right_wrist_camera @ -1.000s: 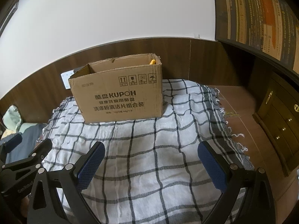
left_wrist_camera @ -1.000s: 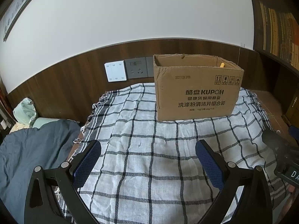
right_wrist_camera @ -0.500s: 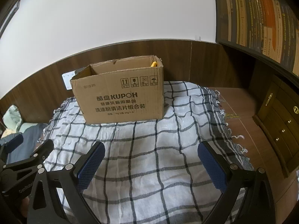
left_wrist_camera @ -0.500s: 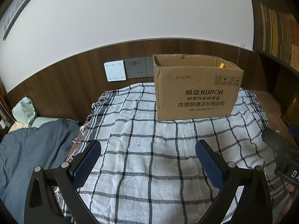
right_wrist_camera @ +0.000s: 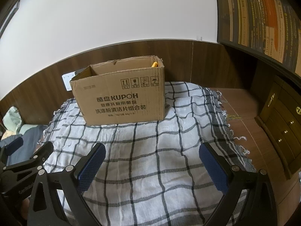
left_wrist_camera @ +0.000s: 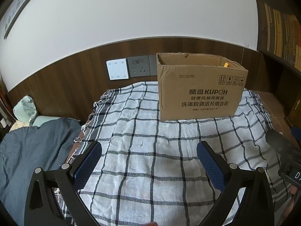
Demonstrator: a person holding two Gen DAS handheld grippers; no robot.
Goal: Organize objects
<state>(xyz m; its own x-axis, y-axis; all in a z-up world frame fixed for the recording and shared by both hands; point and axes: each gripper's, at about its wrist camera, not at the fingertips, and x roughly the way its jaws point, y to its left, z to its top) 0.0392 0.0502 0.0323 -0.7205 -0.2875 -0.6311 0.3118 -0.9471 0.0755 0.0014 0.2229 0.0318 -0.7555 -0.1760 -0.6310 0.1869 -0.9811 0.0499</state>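
hovering over the white and black checked cotton cloth (left_wrist_camera: 143, 162), the left gripper (left_wrist_camera: 149, 164) shows in the left wrist view with its 2 blue-padded fingers (left_wrist_camera: 87, 164) spread wide and nothing between them. the open-topped brown cardboard box with printed black lettering (left_wrist_camera: 199, 92) stands upright on the far part of the cloth, against the dark wood wall panel (left_wrist_camera: 62, 86) and just beside the white switch plate (left_wrist_camera: 117, 71) and grey socket (left_wrist_camera: 141, 66). a small yellow object (left_wrist_camera: 225, 64) peeks over the box's far right rim; what it is cannot be told. a dark blue blanket (left_wrist_camera: 32, 150) lies off to the left. the tip of the other tool enters at the right edge.

from the right wrist view, the right gripper (right_wrist_camera: 153, 164) also has its fingers (right_wrist_camera: 213, 168) held wide apart and empty, low over the same cloth. the box (right_wrist_camera: 120, 98) sits ahead and slightly left, the yellow object (right_wrist_camera: 154, 64) at its right rear corner. a wooden drawer chest with brass knobs (right_wrist_camera: 282, 124) stands to the right, well apart from the cloth.

no loose item lies on the cloth in either view, so the sorting looks finished or nearly so. if the box itself is next, i would bring 1 gripper to each short side, keep the fingers level with the walls, and grip the rim rather than the thin, ragged top edge alone, lifting evenly so the contents do not slide.
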